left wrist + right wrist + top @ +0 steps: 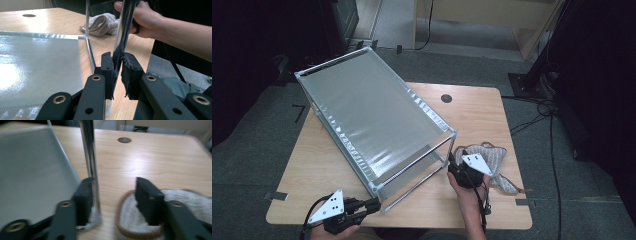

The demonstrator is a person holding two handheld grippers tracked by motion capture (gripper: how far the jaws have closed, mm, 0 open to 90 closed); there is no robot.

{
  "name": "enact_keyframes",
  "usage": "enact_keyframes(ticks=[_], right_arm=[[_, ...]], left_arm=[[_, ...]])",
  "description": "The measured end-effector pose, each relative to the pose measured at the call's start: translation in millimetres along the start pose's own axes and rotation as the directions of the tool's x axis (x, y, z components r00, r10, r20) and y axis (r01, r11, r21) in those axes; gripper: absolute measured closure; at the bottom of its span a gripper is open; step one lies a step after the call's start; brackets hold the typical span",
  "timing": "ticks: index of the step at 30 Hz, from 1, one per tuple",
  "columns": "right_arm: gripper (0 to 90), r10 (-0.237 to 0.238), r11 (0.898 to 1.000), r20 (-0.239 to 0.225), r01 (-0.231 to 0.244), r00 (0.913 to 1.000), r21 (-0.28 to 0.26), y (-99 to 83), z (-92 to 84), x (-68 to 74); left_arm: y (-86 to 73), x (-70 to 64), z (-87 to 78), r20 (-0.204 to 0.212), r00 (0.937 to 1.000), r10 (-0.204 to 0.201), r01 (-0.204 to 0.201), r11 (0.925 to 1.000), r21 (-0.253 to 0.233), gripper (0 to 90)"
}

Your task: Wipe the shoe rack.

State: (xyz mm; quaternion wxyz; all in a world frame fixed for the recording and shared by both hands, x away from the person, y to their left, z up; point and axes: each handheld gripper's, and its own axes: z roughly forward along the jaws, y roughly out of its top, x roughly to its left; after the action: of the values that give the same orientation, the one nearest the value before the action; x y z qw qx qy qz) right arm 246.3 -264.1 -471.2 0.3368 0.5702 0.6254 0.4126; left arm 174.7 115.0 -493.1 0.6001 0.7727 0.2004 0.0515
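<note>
Metal-framed rack (372,120) with silver fabric panel lies tilted across the wooden surface (492,120). Left tongs (374,204) clamp narrow on the rack's near corner post. Right tongs (453,162) stand part open, one pad touching the opposite near post, nothing gripped. Grey knit cloth (494,160) lies just beside them.

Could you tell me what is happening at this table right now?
A person is handling a metal-framed rack that stands on a wooden table, one claw in each hand. The left claw is shut on the rack's near corner post. The right claw is open at the other near post, with one jaw against it and the other well clear. A grey knitted cloth lies on the table beside the right hand.
</note>
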Motion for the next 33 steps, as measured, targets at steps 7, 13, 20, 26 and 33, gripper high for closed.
enact_keyframes(ticks=[7, 13, 20, 26, 33], right_arm=[[72.6, 0.055, 0.998, -0.070, -0.055, 0.9960, -0.002, 2.1, 11.3, -9.4], [56.0, 0.058, 0.998, -0.129, -0.061, 0.9900, -0.015, 4.6, 15.8, -16.6], [70.3, -0.019, 1.000, -0.174, 0.022, 0.9846, 0.018, 3.7, 27.4, -8.4], [80.3, -0.034, 0.998, -0.182, 0.042, 0.9828, 0.044, 12.0, 39.6, -12.1], [80.2, -0.029, 0.997, -0.210, 0.045, 0.9773, 0.068, 26.9, 65.2, -20.8]], left_arm=[[-2.3, 0.8, 4.8, -0.004, 0.9999, -0.015, 0.015, 0.9998, 0.015, 83.0], [1.2, -1.5, 3.5, -0.025, 0.9994, -0.025, 0.025, 0.9993, -0.027, 74.0], [7.5, -3.1, 17.7, -0.071, 0.9970, -0.029, 0.029, 0.9996, -0.006, 72.0], [10.8, 1.3, 27.5, -0.058, 0.9977, -0.035, 0.034, 0.9993, -0.013, 79.2], [16.8, 4.3, 49.2, -0.038, 0.9982, -0.046, 0.045, 0.9989, -0.011, 79.0]])
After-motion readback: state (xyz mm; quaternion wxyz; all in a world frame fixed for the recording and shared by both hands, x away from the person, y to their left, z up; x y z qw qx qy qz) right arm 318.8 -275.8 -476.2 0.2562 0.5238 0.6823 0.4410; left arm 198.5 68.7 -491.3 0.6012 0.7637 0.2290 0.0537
